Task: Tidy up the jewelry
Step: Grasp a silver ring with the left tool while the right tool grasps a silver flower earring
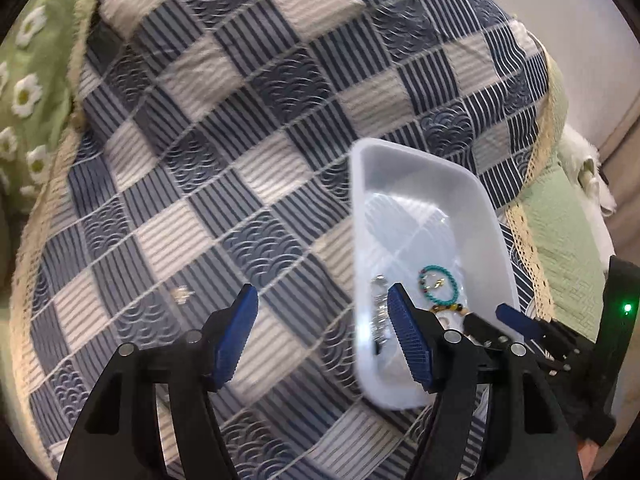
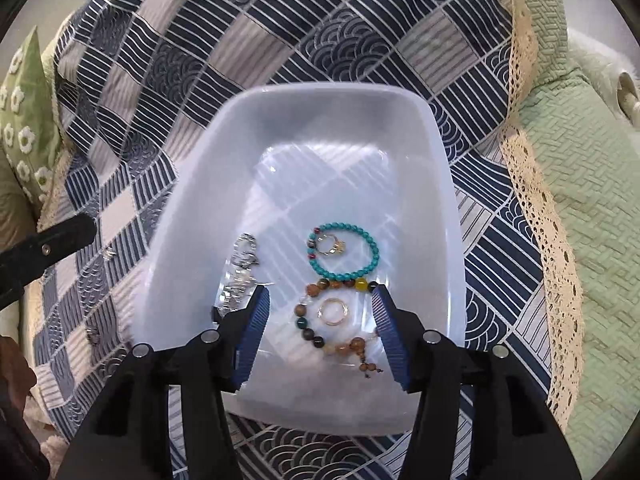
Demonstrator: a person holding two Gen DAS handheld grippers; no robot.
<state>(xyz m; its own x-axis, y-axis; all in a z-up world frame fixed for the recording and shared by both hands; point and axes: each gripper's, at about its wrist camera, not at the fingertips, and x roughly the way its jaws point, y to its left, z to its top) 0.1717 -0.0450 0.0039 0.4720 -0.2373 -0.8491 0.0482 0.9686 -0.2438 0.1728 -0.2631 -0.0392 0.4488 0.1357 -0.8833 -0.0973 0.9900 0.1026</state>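
- Right gripper (image 2: pixel 322 306) is hanging wide open over the tray (image 2: pixel 192 184), gold ring (image 2: pixel 333 311) lying between its fingers.
- Left gripper (image 1: pixel 320 308) is gaping empty above the quilt (image 1: pixel 240 120).

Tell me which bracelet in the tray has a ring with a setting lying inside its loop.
The turquoise bead bracelet: the gold ring with a setting lies inside it. The mixed brown bead bracelet encloses a plain ring; the silver bracelet encloses none.
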